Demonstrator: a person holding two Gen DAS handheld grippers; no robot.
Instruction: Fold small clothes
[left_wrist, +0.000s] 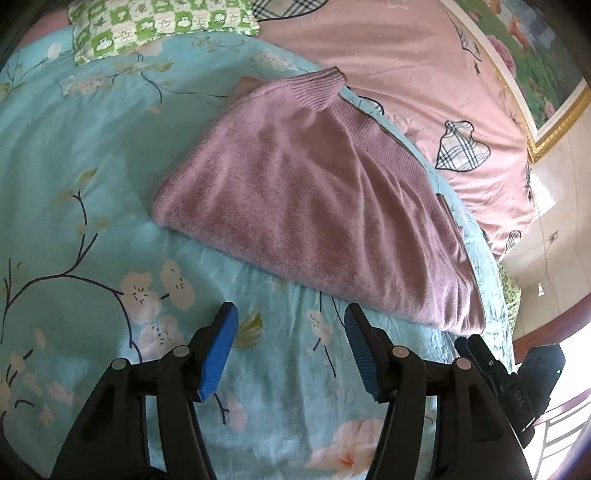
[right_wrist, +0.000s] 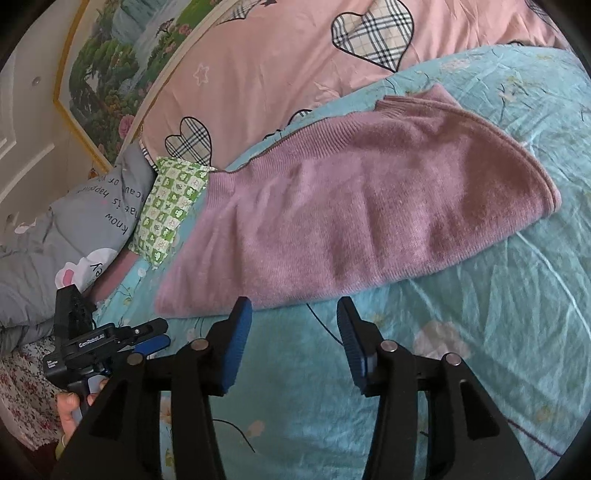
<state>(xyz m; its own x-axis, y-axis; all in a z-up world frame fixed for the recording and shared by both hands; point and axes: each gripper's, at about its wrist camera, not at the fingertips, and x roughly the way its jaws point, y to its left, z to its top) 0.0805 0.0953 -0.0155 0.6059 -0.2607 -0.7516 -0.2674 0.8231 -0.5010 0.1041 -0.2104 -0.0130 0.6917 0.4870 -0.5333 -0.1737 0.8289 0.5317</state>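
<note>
Left wrist view: left gripper (left_wrist: 291, 347) spread, nothing between its fingers (left_wrist: 218, 354), short of folded mauve sweater (left_wrist: 317, 206) lying flat on floral bed quilt (left_wrist: 92, 184). Right gripper (right_wrist: 294, 341) likewise released and empty, just short of the sweater's near edge, probably set down after a fold.

Mauve knit sweater (left_wrist: 314, 206) — fuzzy, w/ ribbed hem band along one edge — lies folded into a flat, roughly triangular bundle on the blue floral bedspread (left_wrist: 92, 184), a few soft creases across its top layer, near the pink heart-print quilt (left_wrist: 406, 66).
</note>
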